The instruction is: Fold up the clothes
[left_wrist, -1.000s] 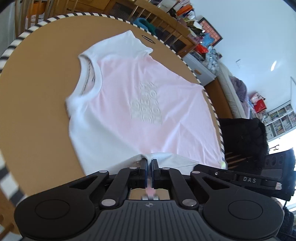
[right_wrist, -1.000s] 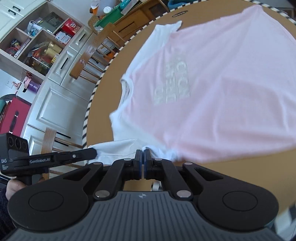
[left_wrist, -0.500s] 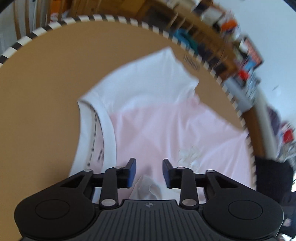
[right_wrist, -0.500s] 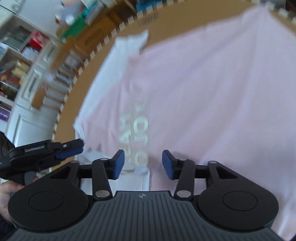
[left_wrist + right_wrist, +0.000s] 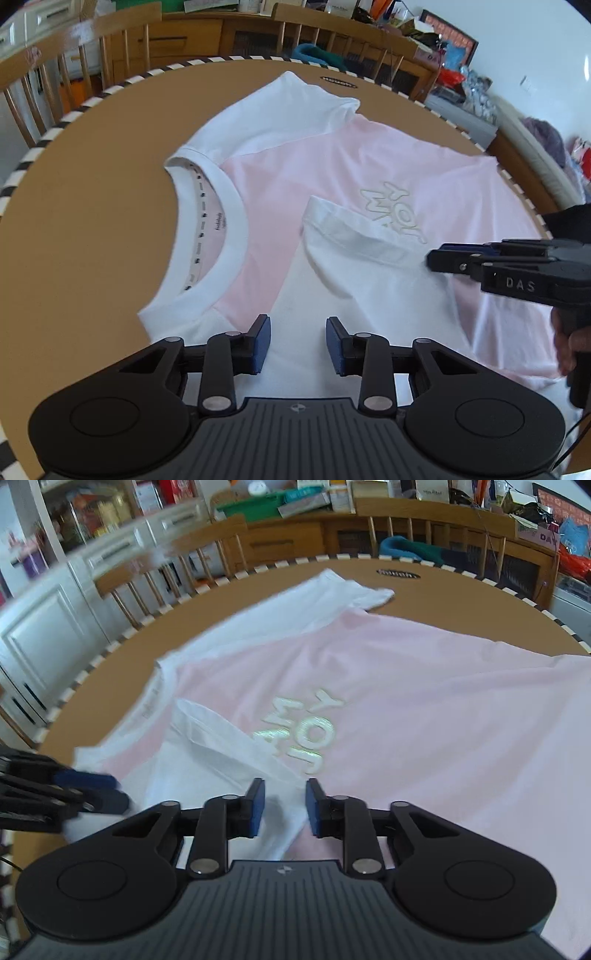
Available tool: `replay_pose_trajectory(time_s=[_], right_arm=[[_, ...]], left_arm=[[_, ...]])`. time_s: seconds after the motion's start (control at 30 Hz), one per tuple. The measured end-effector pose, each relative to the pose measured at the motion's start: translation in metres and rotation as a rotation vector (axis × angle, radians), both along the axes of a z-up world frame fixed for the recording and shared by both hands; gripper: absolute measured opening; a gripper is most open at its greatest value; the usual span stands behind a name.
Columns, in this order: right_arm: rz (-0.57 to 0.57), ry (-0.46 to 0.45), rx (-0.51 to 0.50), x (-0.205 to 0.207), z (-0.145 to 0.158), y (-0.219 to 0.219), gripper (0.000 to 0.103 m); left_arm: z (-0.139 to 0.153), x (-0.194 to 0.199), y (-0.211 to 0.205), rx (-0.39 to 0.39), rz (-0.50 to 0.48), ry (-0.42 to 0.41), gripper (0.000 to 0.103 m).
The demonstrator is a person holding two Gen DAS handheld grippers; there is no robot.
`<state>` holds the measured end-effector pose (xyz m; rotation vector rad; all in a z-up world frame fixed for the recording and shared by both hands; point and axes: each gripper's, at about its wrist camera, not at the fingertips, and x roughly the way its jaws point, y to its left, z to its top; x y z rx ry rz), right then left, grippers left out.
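A pink T-shirt (image 5: 332, 162) with white sleeves and a white collar (image 5: 232, 221) lies flat on the round brown table (image 5: 92, 221). Its near white sleeve (image 5: 362, 266) is folded over onto the chest and covers part of the pale print (image 5: 391, 206). My left gripper (image 5: 297, 343) hovers over the sleeve's shoulder end, its jaws apart and closing, with no cloth pinched. My right gripper (image 5: 282, 805) is over the same sleeve (image 5: 207, 760) beside the print (image 5: 306, 731), its jaws closing with a gap still showing. Each gripper also appears in the other's view: the right gripper (image 5: 436, 258) and the left gripper (image 5: 110, 790).
The table has a black-and-white striped rim (image 5: 258, 566) and a black oval label (image 5: 338, 82) at its far side. Wooden chairs (image 5: 48, 74) stand around it, with a cluttered sideboard (image 5: 406, 524) and white cupboards (image 5: 37, 627) behind. A hand (image 5: 569, 343) holds the right gripper.
Both grippers were shut on the sleeve's edge, then opened and let it go. The sleeve now lies folded on the chest, and both grippers have moved down over the shirt.
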<state>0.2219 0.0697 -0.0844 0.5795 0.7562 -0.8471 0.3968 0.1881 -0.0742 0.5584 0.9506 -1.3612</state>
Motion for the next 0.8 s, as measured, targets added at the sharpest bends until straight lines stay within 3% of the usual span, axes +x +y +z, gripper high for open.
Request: replay_pose_trajectory(time_s=[0.13, 0.23, 0.3, 0.37, 0.47, 0.57, 0.7, 0.8], right_arm=[[-0.075, 0.039, -0.027, -0.019, 0.001, -0.007, 0.006], [-0.100, -0.031, -0.019, -0.031, 0.008, -0.008, 0.006], [-0.026, -0.085, -0.026, -0.026, 0.016, -0.001, 0.008], [0.065, -0.096, -0.002, -0.011, 0.014, 0.004, 0.009], [0.144, -0.029, 0.019, 0.003, 0.005, 0.008, 0.010], [0.122, 0.003, 0.026, -0.007, 0.000, 0.006, 0.005], [0.068, -0.002, 0.054, -0.024, 0.000, -0.002, 0.003], [0.072, -0.026, 0.099, -0.026, 0.003, -0.007, 0.010]], left_arm=[[0.001, 0.017, 0.011, -0.011, 0.071, 0.042, 0.036], [0.005, 0.022, 0.015, -0.029, 0.104, 0.069, 0.035], [0.010, 0.020, 0.019, -0.060, 0.102, 0.093, 0.037], [0.010, 0.013, 0.019, -0.056, 0.074, 0.072, 0.037], [0.001, 0.006, 0.023, -0.031, 0.051, -0.011, 0.035], [0.000, 0.004, 0.030, -0.037, 0.019, -0.085, 0.028], [0.000, 0.010, 0.034, -0.037, 0.026, -0.089, 0.028], [0.002, 0.010, 0.035, -0.012, 0.020, -0.097, 0.029]])
